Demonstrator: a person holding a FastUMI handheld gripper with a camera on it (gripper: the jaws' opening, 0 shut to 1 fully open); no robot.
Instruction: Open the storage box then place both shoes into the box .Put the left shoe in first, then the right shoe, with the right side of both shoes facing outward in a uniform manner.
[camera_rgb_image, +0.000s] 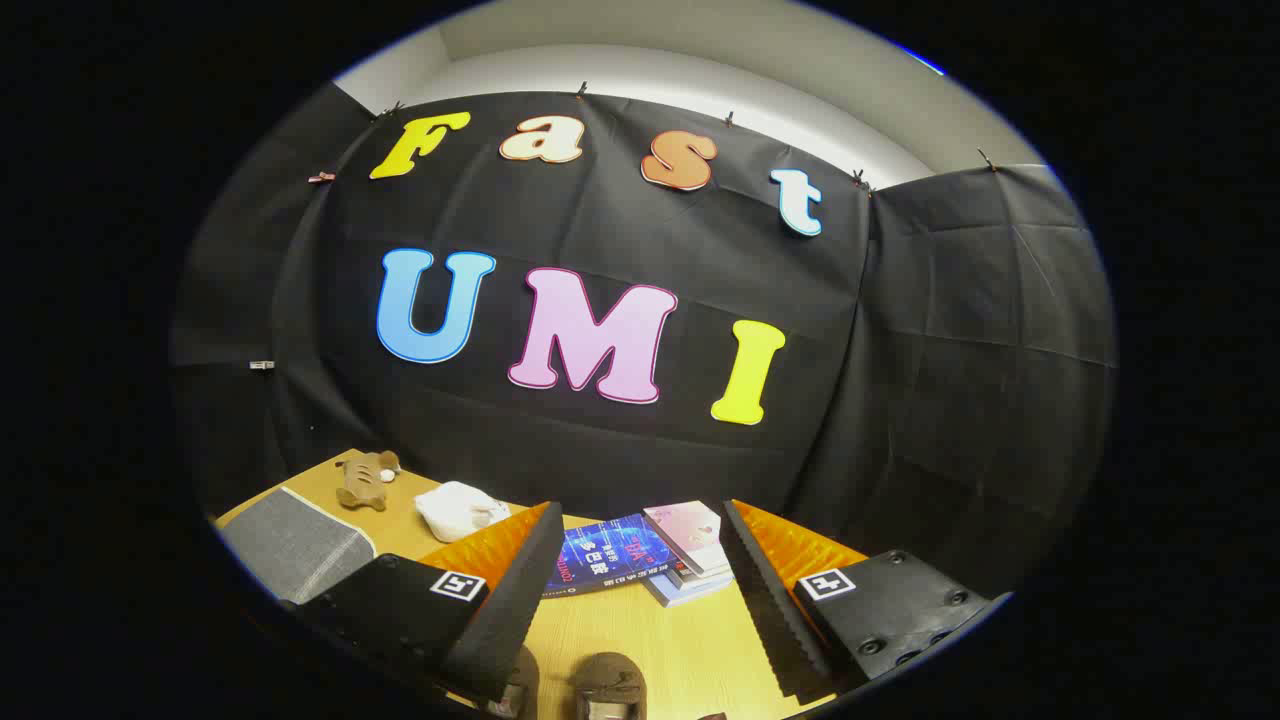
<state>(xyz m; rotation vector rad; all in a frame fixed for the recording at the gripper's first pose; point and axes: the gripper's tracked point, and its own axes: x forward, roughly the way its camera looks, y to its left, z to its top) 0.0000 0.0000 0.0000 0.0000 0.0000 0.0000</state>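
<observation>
Gripper view shows the gripper (640, 590) held above a pale wooden worktop (690, 650), its jaws spread wide apart with nothing between them but bare wood. Low in the frame, near the base of the fingers, the toes of two dark brown shoes (610, 685) peek in side by side, one partly hidden by the left finger. Beyond the fingertips lies a blue book (600, 565) beside a small stack of books (690, 560) topped by a pink cover. Toward the lower left sit a crumpled white cloth (458, 510), a brown plush toy (365, 480) and a grey fabric item (295, 545). The storage box cannot be made out.
</observation>
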